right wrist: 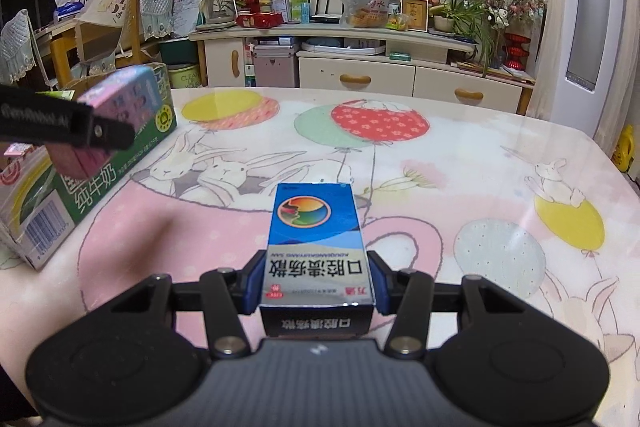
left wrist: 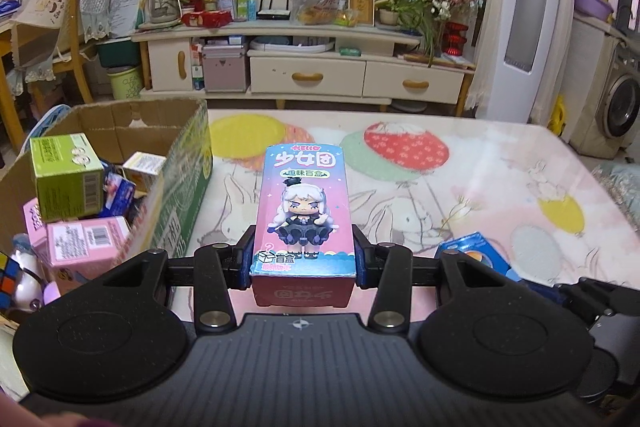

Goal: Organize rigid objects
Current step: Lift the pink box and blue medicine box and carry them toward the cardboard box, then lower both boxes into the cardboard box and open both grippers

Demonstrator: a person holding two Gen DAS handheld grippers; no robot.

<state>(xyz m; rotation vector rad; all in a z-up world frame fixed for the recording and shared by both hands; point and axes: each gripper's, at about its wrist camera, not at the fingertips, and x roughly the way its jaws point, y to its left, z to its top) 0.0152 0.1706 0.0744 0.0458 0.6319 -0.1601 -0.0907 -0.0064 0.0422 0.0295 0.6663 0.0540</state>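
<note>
Clamped at its near end in the left gripper (left wrist: 305,259), a pink box (left wrist: 304,211) hangs just right of the carton (left wrist: 182,187), long axis pointing away. Right of it, the right gripper (right wrist: 316,285) squeezes a blue box (right wrist: 316,239) likewise. Both look light, stiff, crushable cardboard.

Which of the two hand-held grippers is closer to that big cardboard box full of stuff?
Left. The left hand-held gripper, holding a pink box, is right beside the cardboard box. The right hand-held gripper, holding a blue box, is farther out over the table.
</note>
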